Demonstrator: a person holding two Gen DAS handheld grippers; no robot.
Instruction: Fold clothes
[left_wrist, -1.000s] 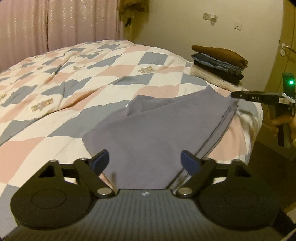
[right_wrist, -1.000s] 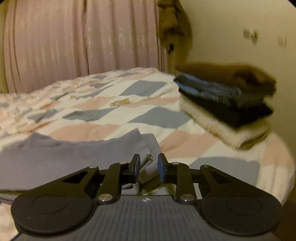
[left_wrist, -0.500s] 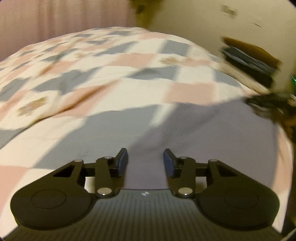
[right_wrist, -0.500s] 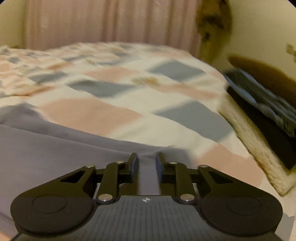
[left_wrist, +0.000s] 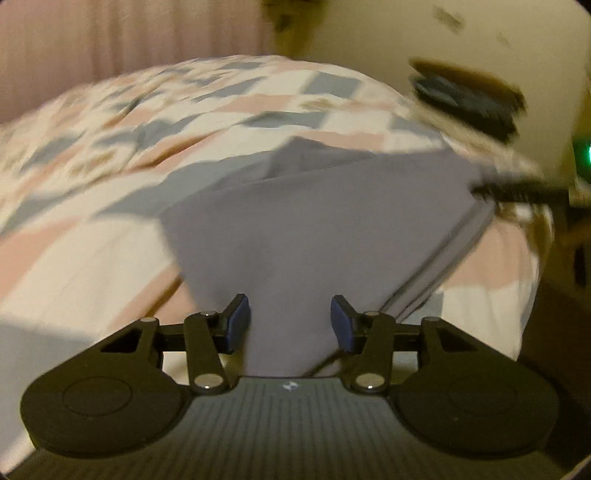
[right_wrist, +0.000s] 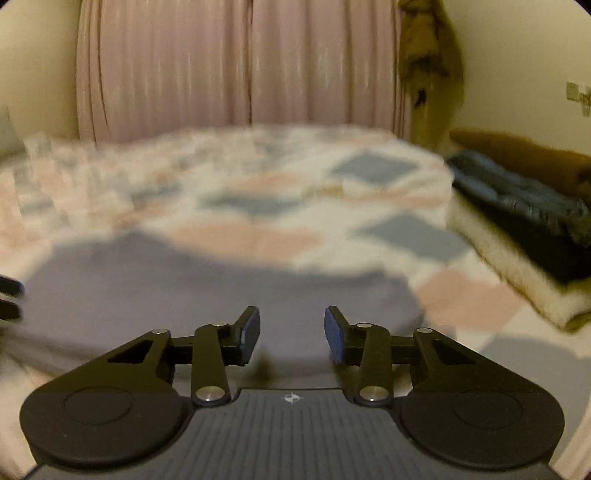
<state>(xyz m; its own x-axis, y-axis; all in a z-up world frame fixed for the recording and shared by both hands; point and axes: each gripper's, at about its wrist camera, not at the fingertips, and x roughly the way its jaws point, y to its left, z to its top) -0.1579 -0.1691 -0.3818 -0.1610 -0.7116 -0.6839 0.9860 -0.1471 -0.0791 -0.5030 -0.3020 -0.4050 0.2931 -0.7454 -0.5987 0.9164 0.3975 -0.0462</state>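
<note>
While both of my tools hang over the near edge of the bed, the grey garment (left_wrist: 332, 236) lies flat on the checked quilt (left_wrist: 155, 147) straight ahead of them, already doubled over, its long axis running from my near left out to the far right. My left gripper (left_wrist: 290, 321) has the garment's near corner showing between its blue pads (left_wrist: 236, 325), but the pads stand apart and do not press on it; its jaws are opening. My right gripper (right_wrist: 291, 330) sits over the garment's right end (right_wrist: 221, 280), jaws likewise apart and opening, cloth showing in the gap, nothing pinched. Neither hand looks nearer; each hovers by its own end, so I judge the next fold would carry one end along that long axis to the other. Far right, the stack of folded clothes (right_wrist: 524, 206) waits.

A second ago my right jaws were nearly shut with pale cloth between them and my left stood wider. Since then the garment has gone down flat.
</note>
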